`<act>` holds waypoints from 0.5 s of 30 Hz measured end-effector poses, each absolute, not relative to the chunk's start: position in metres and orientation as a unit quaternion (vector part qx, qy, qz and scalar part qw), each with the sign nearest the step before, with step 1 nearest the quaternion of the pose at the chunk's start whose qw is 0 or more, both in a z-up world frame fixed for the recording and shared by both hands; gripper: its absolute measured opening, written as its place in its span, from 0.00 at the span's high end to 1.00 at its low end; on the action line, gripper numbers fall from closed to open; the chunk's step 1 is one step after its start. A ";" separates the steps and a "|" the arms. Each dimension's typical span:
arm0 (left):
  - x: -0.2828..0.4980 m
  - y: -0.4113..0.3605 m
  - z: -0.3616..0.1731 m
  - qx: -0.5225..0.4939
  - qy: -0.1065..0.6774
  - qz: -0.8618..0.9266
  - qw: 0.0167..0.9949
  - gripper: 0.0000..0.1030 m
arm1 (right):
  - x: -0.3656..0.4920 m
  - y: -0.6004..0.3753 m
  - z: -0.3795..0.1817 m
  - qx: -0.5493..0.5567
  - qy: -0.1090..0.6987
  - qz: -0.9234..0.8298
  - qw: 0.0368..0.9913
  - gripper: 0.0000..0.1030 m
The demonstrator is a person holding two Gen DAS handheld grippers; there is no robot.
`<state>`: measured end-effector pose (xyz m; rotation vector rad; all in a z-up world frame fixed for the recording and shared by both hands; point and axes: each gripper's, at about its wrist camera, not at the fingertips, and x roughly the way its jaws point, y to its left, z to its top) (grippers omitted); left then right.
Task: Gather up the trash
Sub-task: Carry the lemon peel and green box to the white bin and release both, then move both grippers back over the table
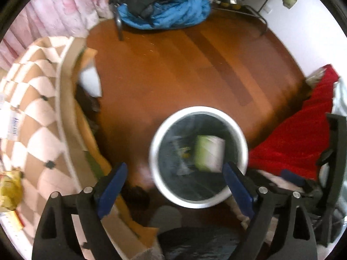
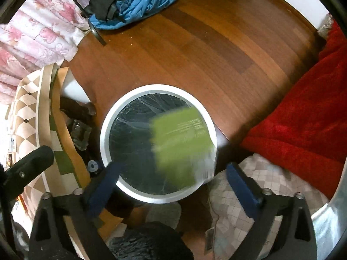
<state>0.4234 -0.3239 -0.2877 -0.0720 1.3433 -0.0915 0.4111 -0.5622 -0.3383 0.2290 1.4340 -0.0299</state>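
Both the left tool (image 1: pixel 174 176) and the right tool (image 2: pixel 172 176) gape empty above the bin (image 2: pixel 104 134) on the floor (image 2: pixel 195 49), a green packet (image 2: pixel 180 143) blurred over its rim.

one round white bin (image 2: pixel 104 134) stands on the wood floor (image 2: pixel 195 43), with one green packet (image 2: pixel 180 143) over its mouth. beyond the bin lies one blue cloth bundle (image 2: pixel 138 2); right of the bin, one red blanket (image 2: pixel 303 112); left of the bin, one pink flowered curtain (image 2: pixel 36 30). two grippers (image 2: pixel 173 179) (image 1: pixel 175 179) hang over the bin.
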 end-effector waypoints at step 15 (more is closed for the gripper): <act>0.402 -0.313 -0.253 0.014 0.587 -0.004 0.810 0.12 | 0.388 -0.552 -0.314 0.052 0.665 -0.074 0.741 0.02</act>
